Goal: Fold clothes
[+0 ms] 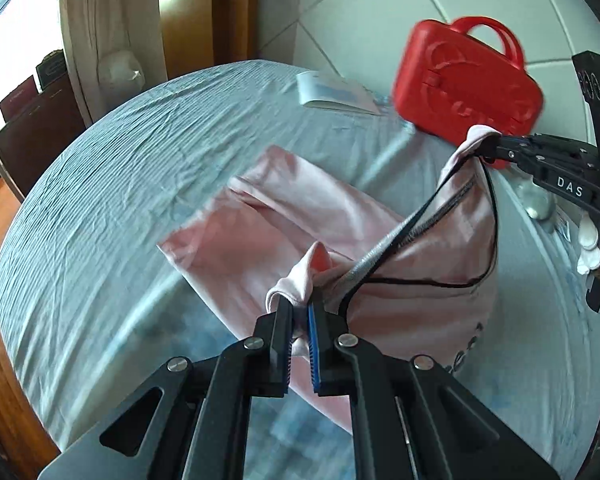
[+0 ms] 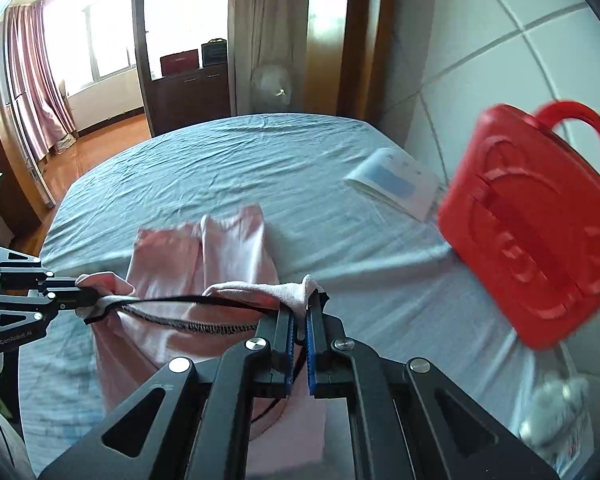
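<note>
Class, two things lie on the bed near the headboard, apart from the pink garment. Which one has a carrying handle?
The red case, leaning against the headboard; its looped handle sticks up on top. The white and blue booklet beside it lies flat and has no handle.

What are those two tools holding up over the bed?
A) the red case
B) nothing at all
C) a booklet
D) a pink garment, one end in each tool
D: the left tool and the right tool each pinch one end of the pink garment, lifting it off the bed.
</note>
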Available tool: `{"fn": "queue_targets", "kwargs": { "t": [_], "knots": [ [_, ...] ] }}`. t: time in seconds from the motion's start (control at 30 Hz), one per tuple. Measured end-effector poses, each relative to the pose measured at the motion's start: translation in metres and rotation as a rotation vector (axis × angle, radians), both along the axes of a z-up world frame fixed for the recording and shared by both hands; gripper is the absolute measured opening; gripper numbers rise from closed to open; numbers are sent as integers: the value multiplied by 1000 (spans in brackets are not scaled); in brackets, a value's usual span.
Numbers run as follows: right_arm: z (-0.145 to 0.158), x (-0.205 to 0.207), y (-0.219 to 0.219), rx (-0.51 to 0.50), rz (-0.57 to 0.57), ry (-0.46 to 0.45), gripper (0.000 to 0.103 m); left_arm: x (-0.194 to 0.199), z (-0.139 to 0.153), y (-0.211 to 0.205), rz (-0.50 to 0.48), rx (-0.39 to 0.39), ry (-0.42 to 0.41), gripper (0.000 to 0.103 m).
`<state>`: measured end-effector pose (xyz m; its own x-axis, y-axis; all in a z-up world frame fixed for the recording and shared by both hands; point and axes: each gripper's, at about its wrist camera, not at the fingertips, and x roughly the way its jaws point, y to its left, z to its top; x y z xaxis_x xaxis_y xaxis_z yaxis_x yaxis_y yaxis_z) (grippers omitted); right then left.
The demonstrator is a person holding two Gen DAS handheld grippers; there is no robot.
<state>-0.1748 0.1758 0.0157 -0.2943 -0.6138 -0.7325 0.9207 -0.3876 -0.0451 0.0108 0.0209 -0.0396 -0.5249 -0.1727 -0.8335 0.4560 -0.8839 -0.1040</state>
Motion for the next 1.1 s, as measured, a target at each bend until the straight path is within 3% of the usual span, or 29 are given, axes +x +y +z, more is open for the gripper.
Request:
{"fn": "queue_targets", "kwargs": {
  "t": [0.17,0.37,0.4,0.43,0.47,0.5,0.53,0.67,0.8,0.97,1.1],
  "knots": [
    [-33,-24,-105,74,51,-54,4,-16,-30,-73,5,52,-48,6],
    [-81,-32,-183,177,88,-131,7,-14,-54,-118,1,137,-82,10],
    [-87,-35,-190,196,75,-151,18,-13,-54,-121,-9,142,-86,14],
    [-91,-38,-193,213,51,-155,45,-11,-52,-123,-11,144,-88,30],
    [-91,-42,-194,222,20,-160,55,-8,-49,-126,-6,135,-87,57],
    [-86,-45,-190,205,0,-181,63,-3,-44,-129,-13,154,-64,65],
    [-80,-48,-186,188,-19,-201,63,2,-39,-132,-20,172,-41,70],
    [-35,-41,-148,108,-90,-183,63,14,-19,-126,-51,89,-26,70],
    [-16,2,-77,101,-211,-166,63,16,-11,-101,-136,33,-17,70],
    [-43,64,4,111,-359,-281,59,10,-9,-82,-209,19,1,70],
    [-71,104,42,85,-483,-407,56,-8,-24,-79,-284,-32,-53,70]
  ]
}}
